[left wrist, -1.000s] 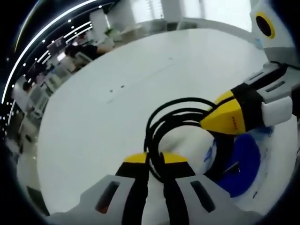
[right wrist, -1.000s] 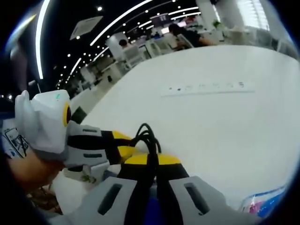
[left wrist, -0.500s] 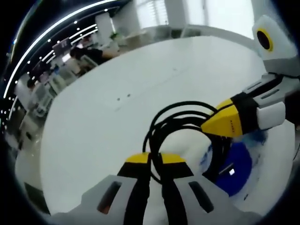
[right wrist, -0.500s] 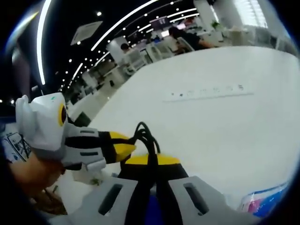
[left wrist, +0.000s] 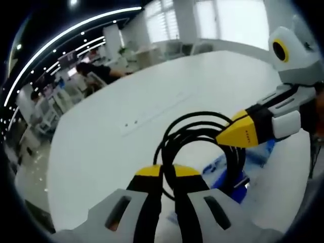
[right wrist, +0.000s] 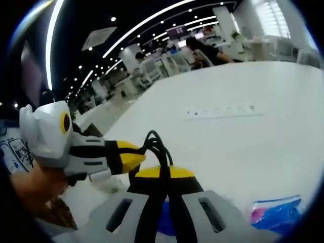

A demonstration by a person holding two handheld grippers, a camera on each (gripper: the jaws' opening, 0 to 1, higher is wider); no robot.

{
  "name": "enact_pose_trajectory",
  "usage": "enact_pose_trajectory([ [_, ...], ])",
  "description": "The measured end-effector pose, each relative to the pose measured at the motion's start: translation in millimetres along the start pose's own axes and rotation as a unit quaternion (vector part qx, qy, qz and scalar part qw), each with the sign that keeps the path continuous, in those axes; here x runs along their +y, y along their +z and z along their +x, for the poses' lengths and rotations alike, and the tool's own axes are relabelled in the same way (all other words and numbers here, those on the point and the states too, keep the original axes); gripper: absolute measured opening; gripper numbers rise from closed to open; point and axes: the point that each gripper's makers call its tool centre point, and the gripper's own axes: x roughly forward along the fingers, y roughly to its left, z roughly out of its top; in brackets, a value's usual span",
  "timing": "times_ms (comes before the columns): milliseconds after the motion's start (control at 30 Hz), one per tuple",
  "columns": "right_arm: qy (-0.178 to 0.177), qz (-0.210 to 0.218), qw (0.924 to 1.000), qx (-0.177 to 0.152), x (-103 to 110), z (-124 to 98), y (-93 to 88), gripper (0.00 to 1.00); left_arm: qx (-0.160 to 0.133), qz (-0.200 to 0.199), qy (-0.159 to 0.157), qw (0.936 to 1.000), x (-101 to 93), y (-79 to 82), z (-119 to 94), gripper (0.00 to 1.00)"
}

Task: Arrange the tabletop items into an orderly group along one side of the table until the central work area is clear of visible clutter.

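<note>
Between both sets of jaws, a coiled black cable: left gripper and right gripper each clamp a strand, coil lifted over white table. Blue packet lies on the table, unsorted; arranging looks barely begun.

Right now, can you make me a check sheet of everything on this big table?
Surface: white table, mostly bare, with a row of small marks.
Job's things: black cable coil, held by both grippers.
Clutter: blue packet near the table edge; blue item under the coil.
Grippers: left gripper and right gripper, jaws shut on the coil.
Cables: one looped black bundle.
Surroundings: office desks, seated people, ceiling light strips.
</note>
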Motion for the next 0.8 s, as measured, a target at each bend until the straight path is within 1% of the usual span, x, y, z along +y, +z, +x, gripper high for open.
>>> enact_pose_trajectory([
  [133,0.003,-0.005,1.0000,-0.006,5.9,-14.6,2.1,0.02,-0.013,0.005,-0.003,0.9999,-7.7,7.3,-14.4,0.04],
  [267,0.005,-0.015,0.9998,-0.013,14.1,-33.9,3.6,0.02,-0.025,0.007,-0.006,0.9996,-19.5,13.6,-32.2,0.04],
  [300,0.006,-0.019,0.9997,-0.014,16.0,-38.4,3.8,0.02,-0.026,0.008,-0.007,0.9996,-20.9,13.9,-33.8,0.04],
  [333,0.005,-0.026,0.9995,-0.015,18.9,-46.4,3.5,0.02,-0.031,0.010,-0.008,0.9994,-27.0,15.4,-40.7,0.04],
  [467,0.005,-0.038,0.9991,-0.015,24.4,-63.8,0.9,0.02,-0.037,0.012,-0.013,0.9992,-40.1,16.5,-54.2,0.04],
  [633,0.008,-0.043,0.9989,-0.017,30.7,-86.3,-8.4,0.02,-0.042,0.011,-0.019,0.9989,-57.7,14.7,-71.1,0.05],
  [767,0.011,-0.040,0.9990,-0.015,32.2,-102.2,-19.6,0.02,-0.042,0.011,-0.031,0.9986,-74.9,9.7,-79.6,0.05],
  [800,0.009,-0.044,0.9989,-0.012,32.0,-109.0,-25.0,0.02,-0.041,0.012,-0.034,0.9985,-81.2,7.9,-81.5,0.05],
])
